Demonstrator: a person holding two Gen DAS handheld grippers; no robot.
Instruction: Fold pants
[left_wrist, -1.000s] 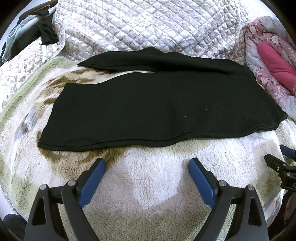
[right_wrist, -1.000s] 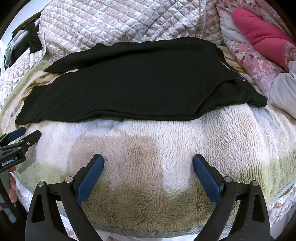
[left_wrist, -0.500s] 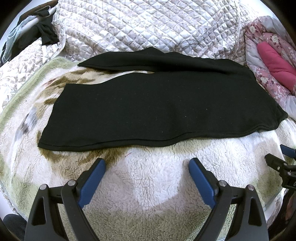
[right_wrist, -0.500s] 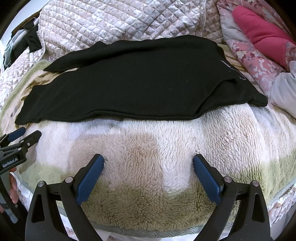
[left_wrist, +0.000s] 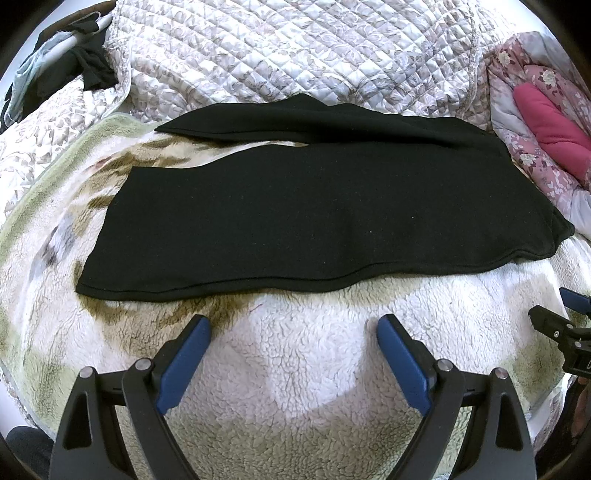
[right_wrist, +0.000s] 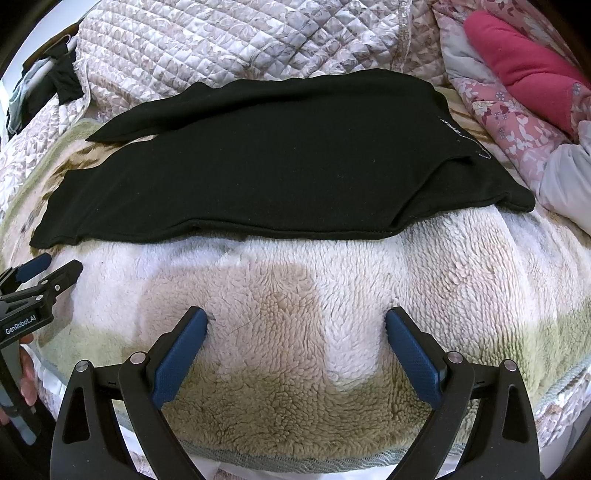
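Note:
Black pants (left_wrist: 314, 218) lie flat across a fluffy blanket, legs running left, waist at the right. The right wrist view shows the same pants (right_wrist: 280, 158) with a pale label line at the waist end. My left gripper (left_wrist: 293, 325) is open over bare blanket, a short way in front of the pants' near hem. My right gripper (right_wrist: 295, 317) is open too, also in front of the near edge, holding nothing. Each gripper appears at the edge of the other's view: the right one (left_wrist: 561, 321) and the left one (right_wrist: 44, 269).
The cream and green fleece blanket (right_wrist: 295, 295) covers the bed. A quilted floral bedspread (left_wrist: 295, 55) lies behind the pants. Pink floral bedding with a magenta cushion (right_wrist: 524, 66) sits at the right. Dark clothes (left_wrist: 74, 62) are heaped at the far left.

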